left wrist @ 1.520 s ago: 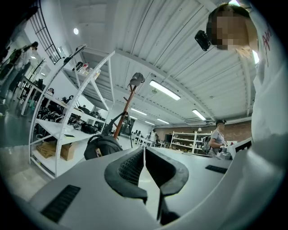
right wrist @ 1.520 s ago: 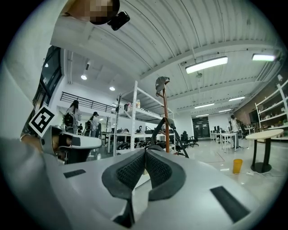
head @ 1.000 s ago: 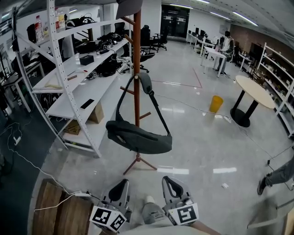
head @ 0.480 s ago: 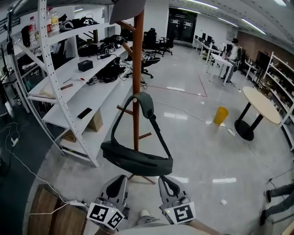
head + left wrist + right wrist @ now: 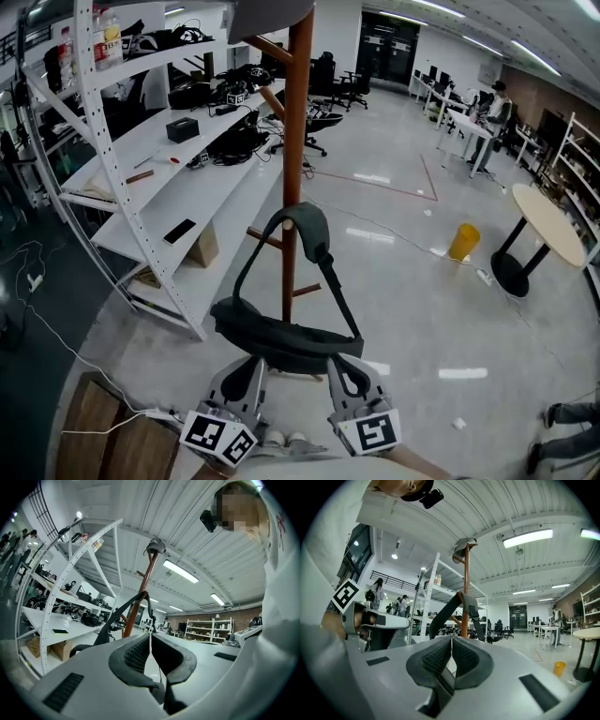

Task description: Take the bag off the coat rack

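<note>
Left hand-held gripper (image 5: 247,367) and right hand-held gripper (image 5: 343,367) are both sitting fully closed, with nothing between the jaws, and pointing level at the rack. Bag (image 5: 281,339) is hanging just past their tips; I can't tell if there's contact. Its strap (image 5: 305,225) is looping over the coat rack (image 5: 297,112) mid-pole. The rack is standing on the floor (image 5: 412,281) beside the shelving (image 5: 141,187).
</note>
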